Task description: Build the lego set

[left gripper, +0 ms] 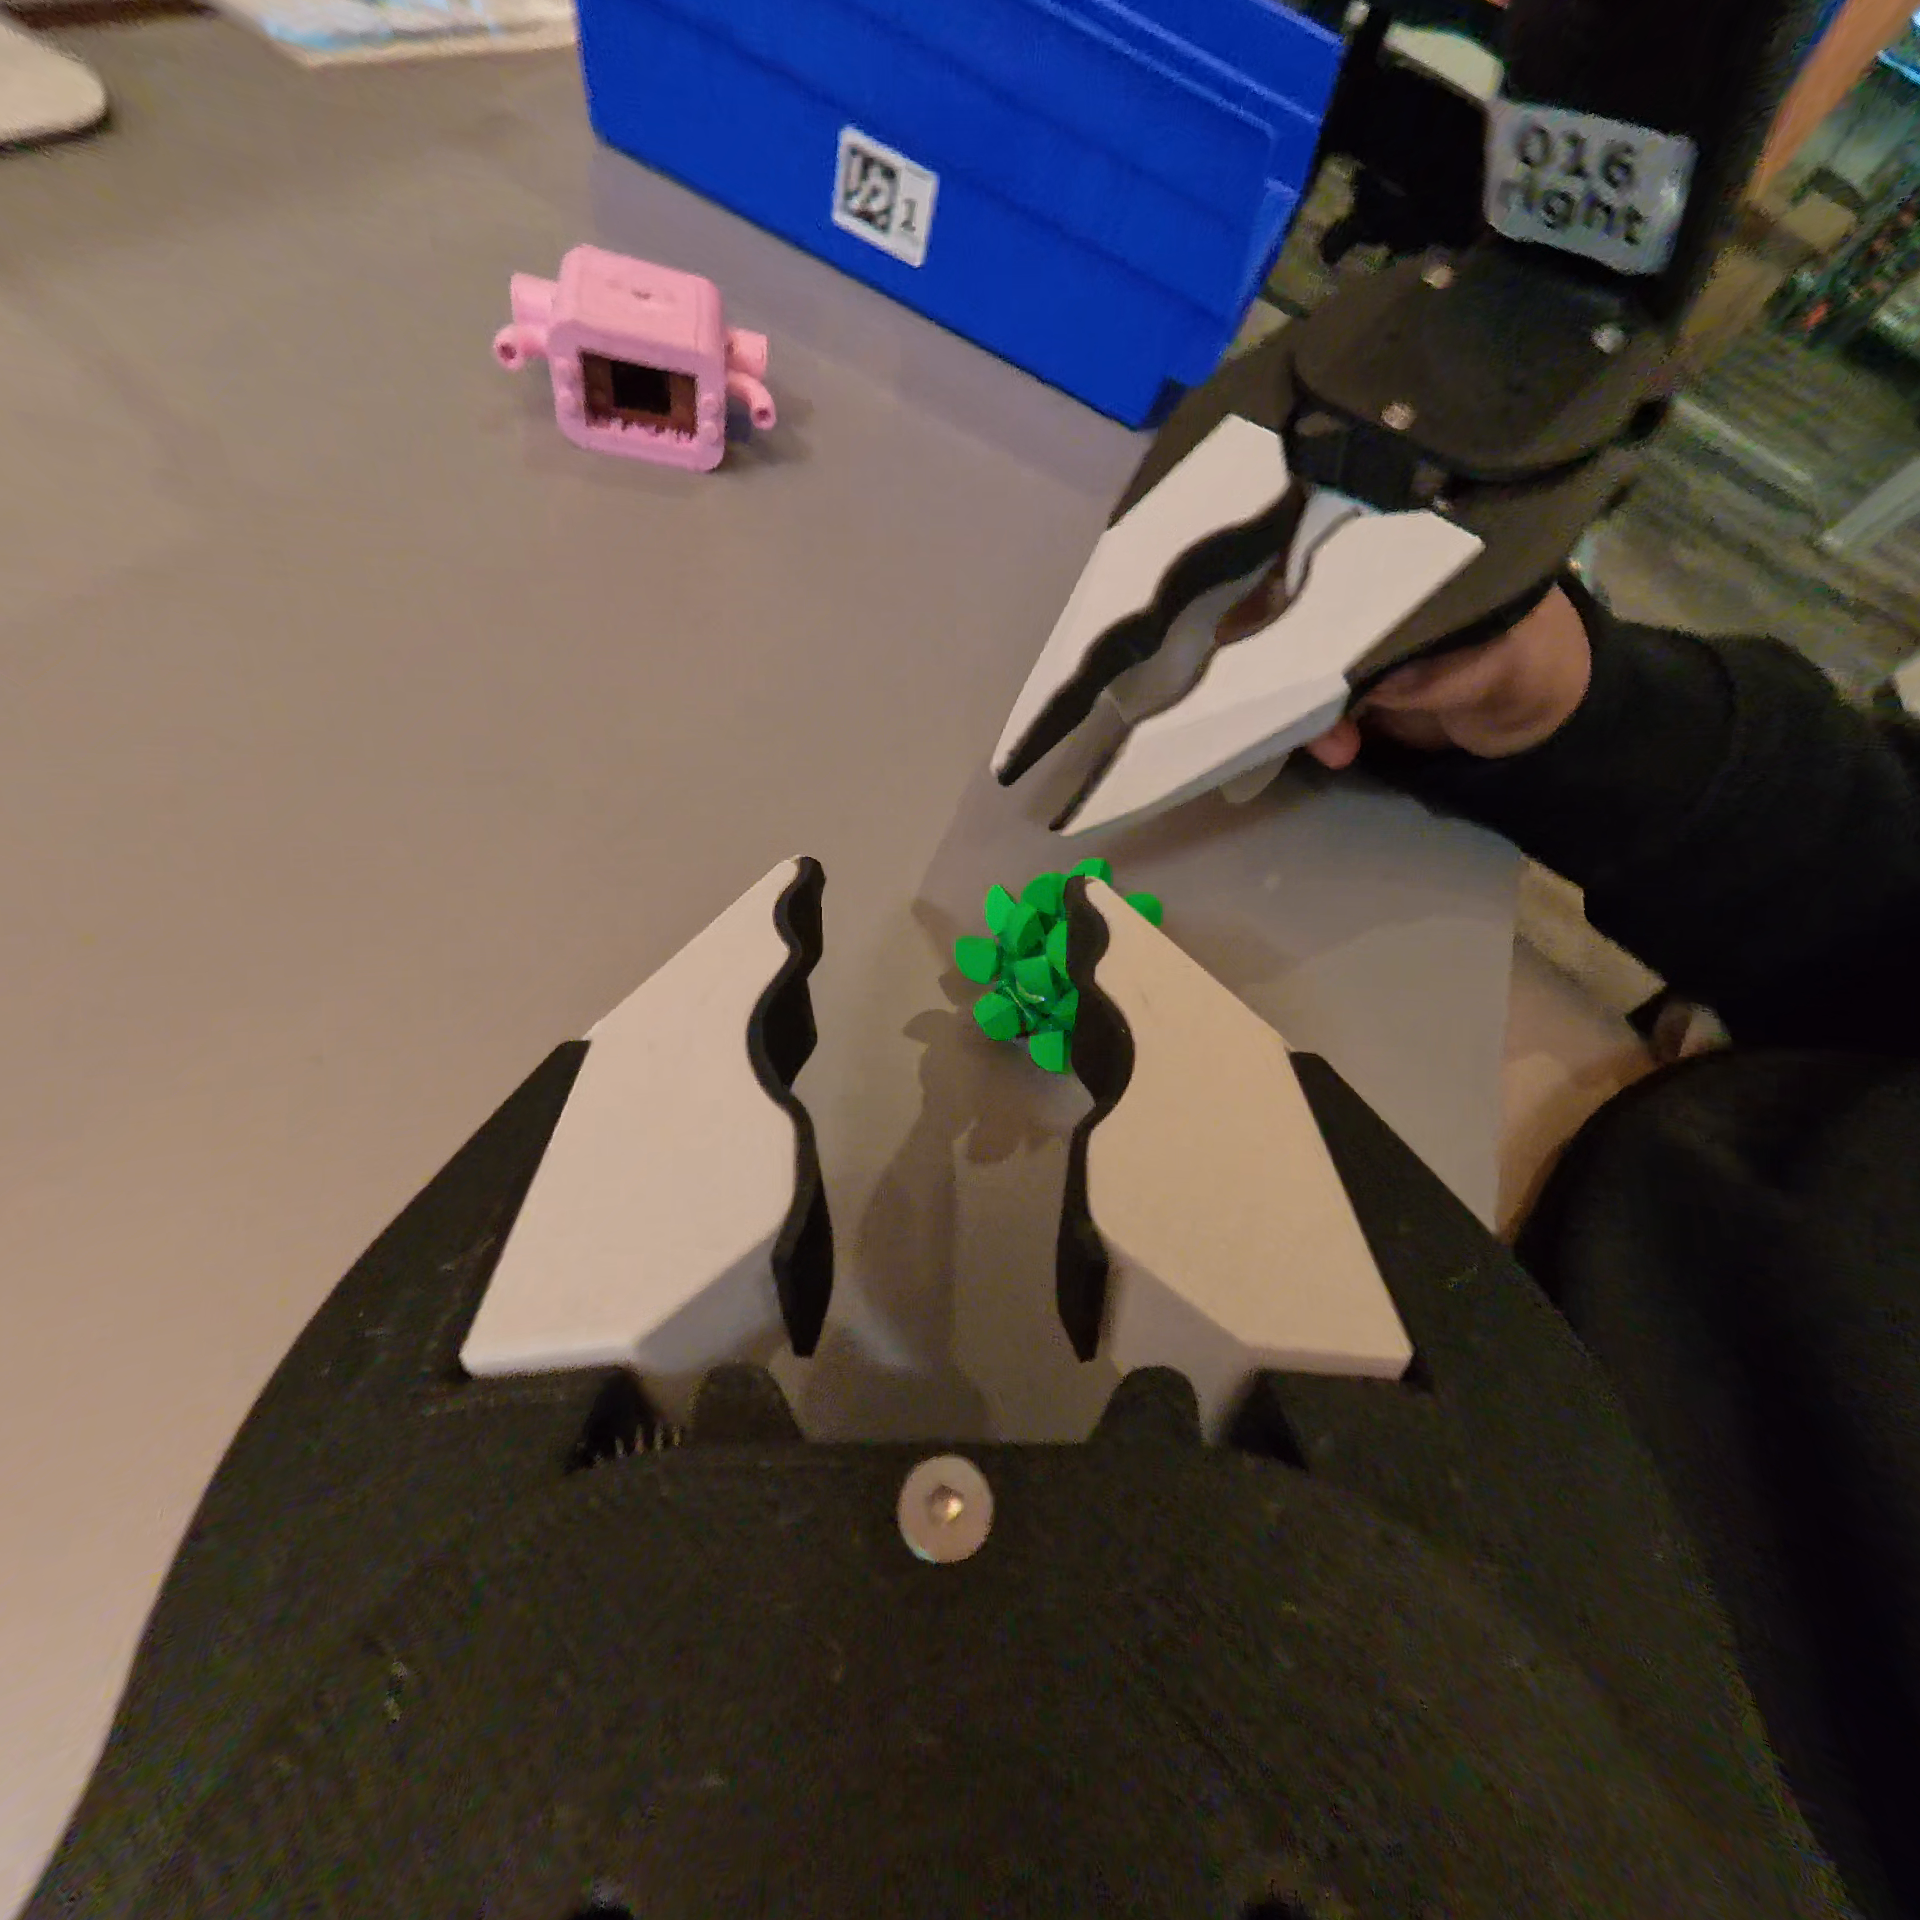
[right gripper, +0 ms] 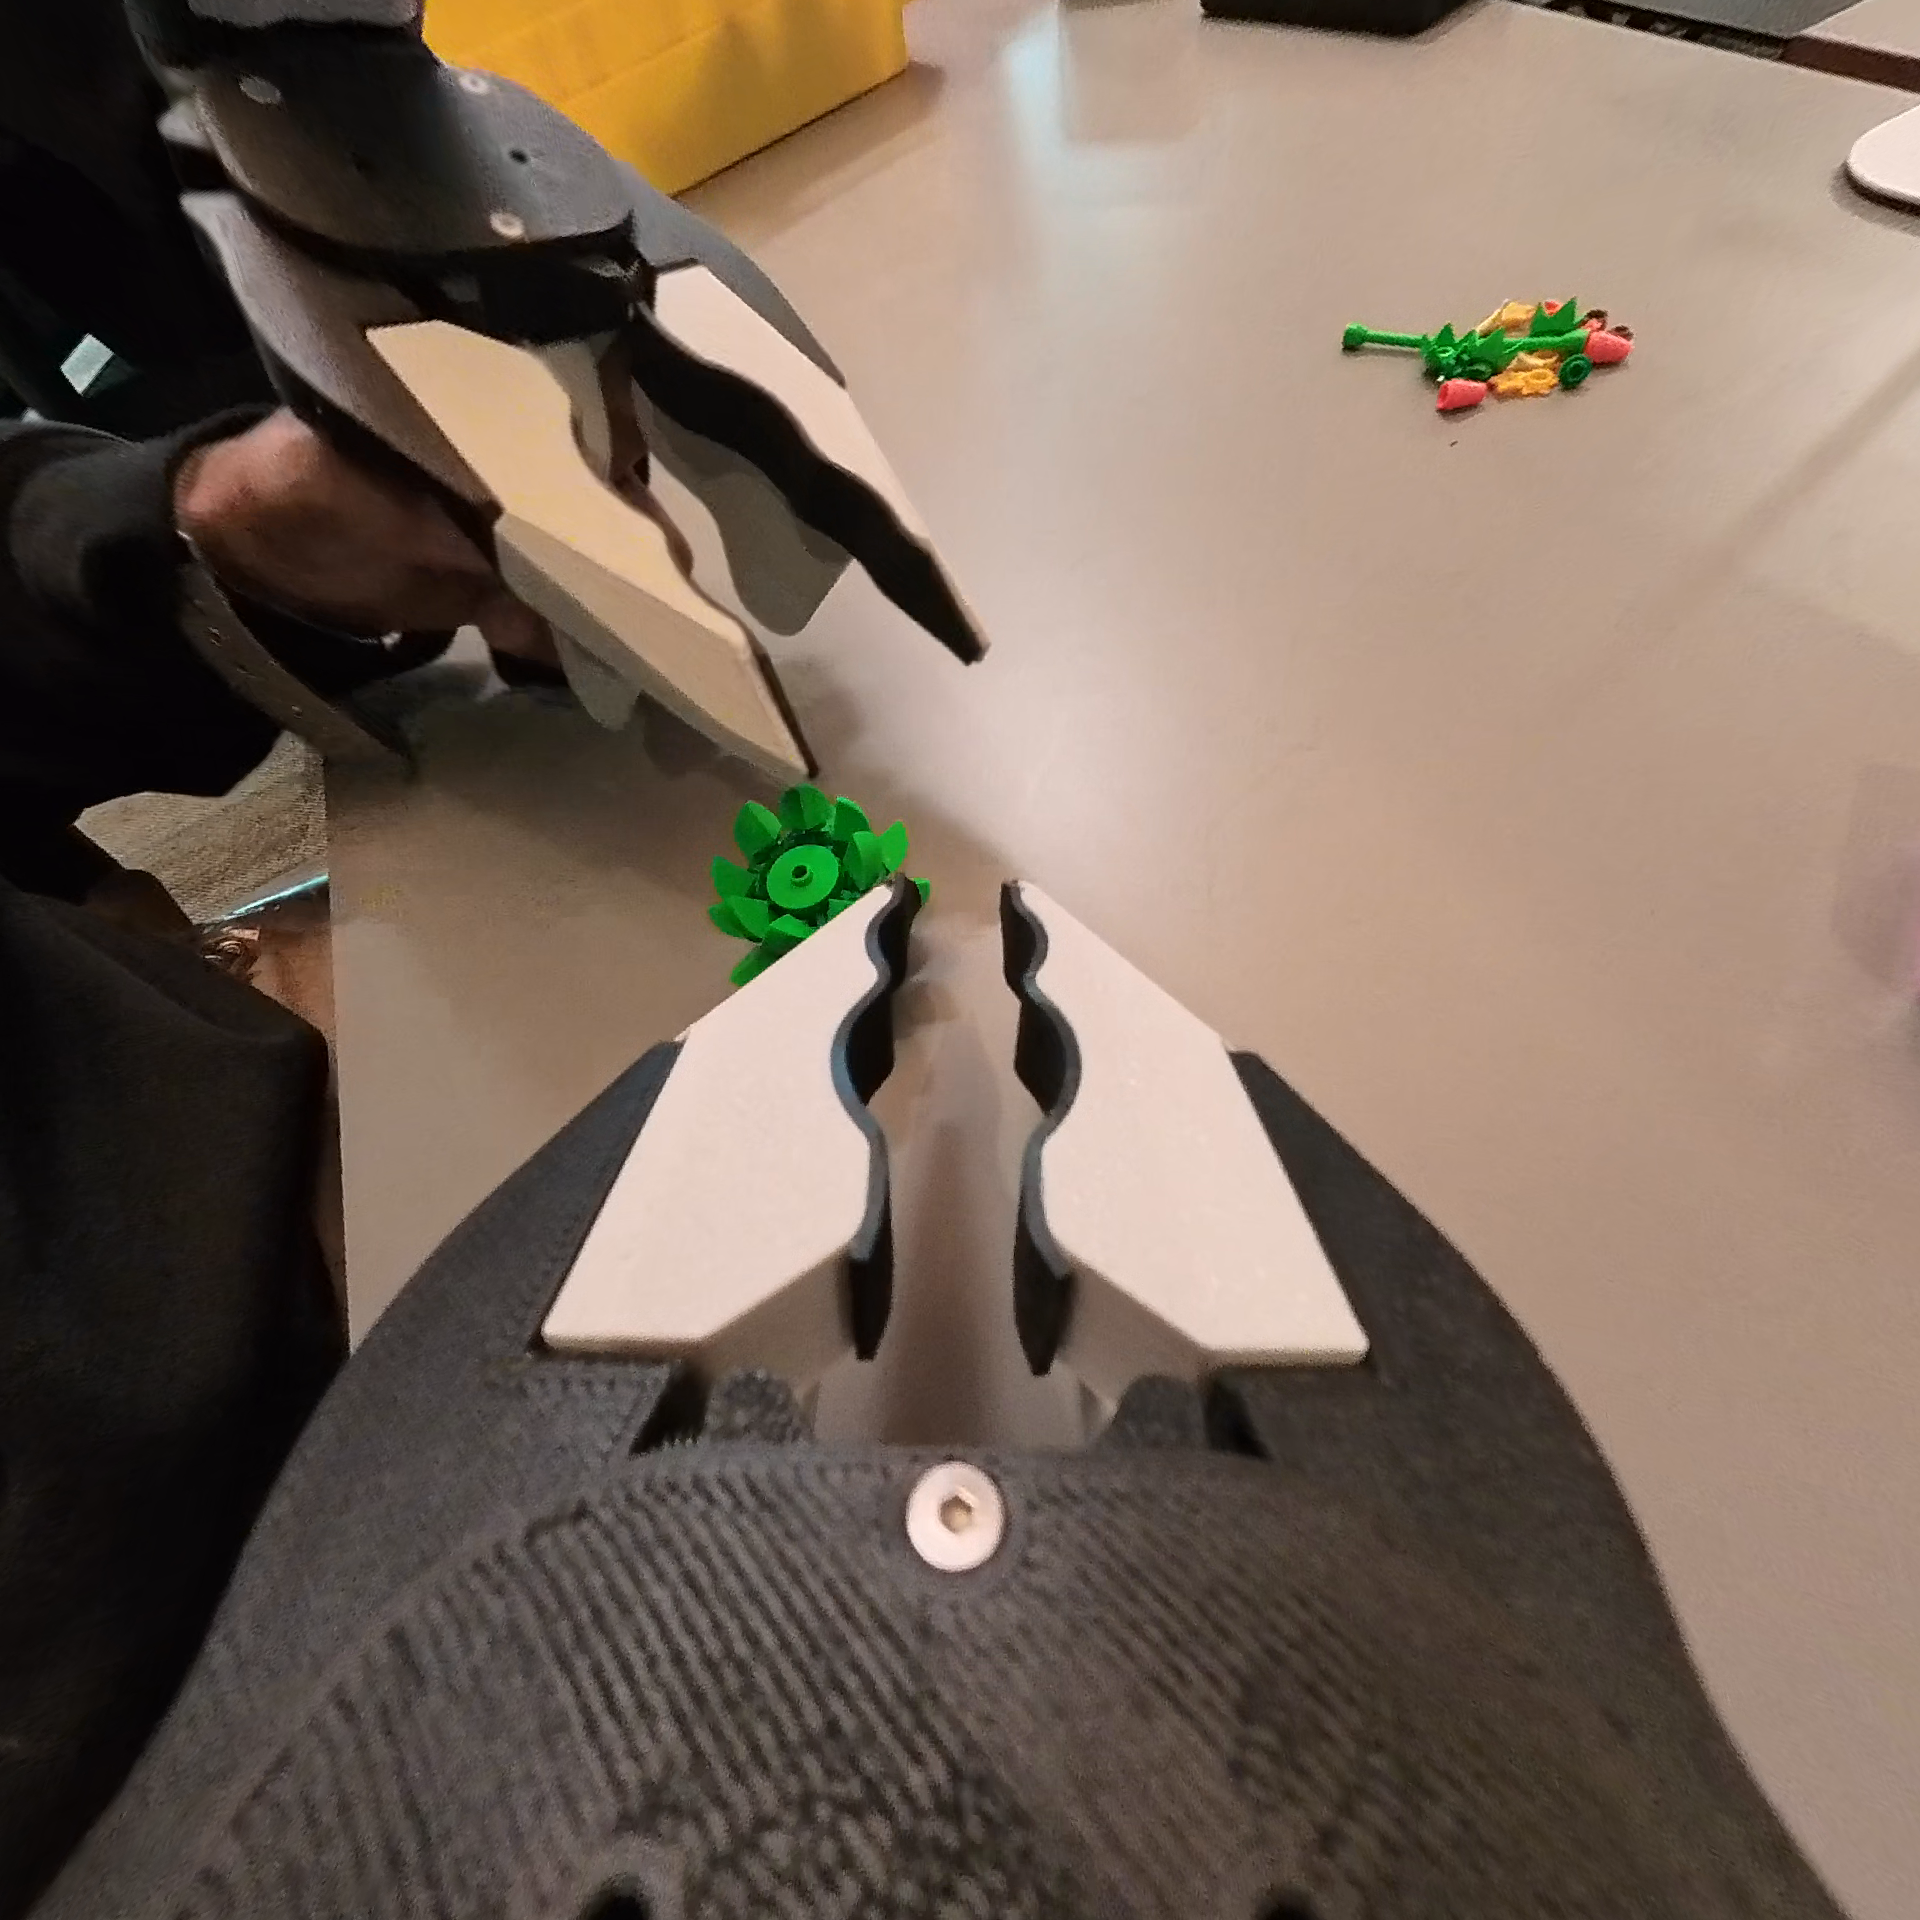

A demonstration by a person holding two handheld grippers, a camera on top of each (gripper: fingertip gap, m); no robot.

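Observation:
A green leafy lego cluster (left gripper: 1023,966) lies on the grey table near its edge; it also shows in the right wrist view (right gripper: 800,883). My left gripper (left gripper: 940,878) is open and empty, just above the table, with its right finger partly covering the cluster. My right gripper (right gripper: 954,894) is open by a narrow gap and empty, and its left fingertip overlaps the cluster's edge. Each gripper shows in the other's view: the right gripper (left gripper: 1034,800) just beyond the cluster, the left gripper (right gripper: 888,712) above it. A pink lego block (left gripper: 634,358) with a square dark opening sits farther off.
A blue bin (left gripper: 935,156) stands behind the pink block. A yellow bin (right gripper: 675,62) stands at the far left. A pile of loose green, red and orange lego pieces (right gripper: 1496,353) lies at the far right. The table edge (right gripper: 332,935) runs close to the cluster. The tips of both grippers are at nearly the same place.

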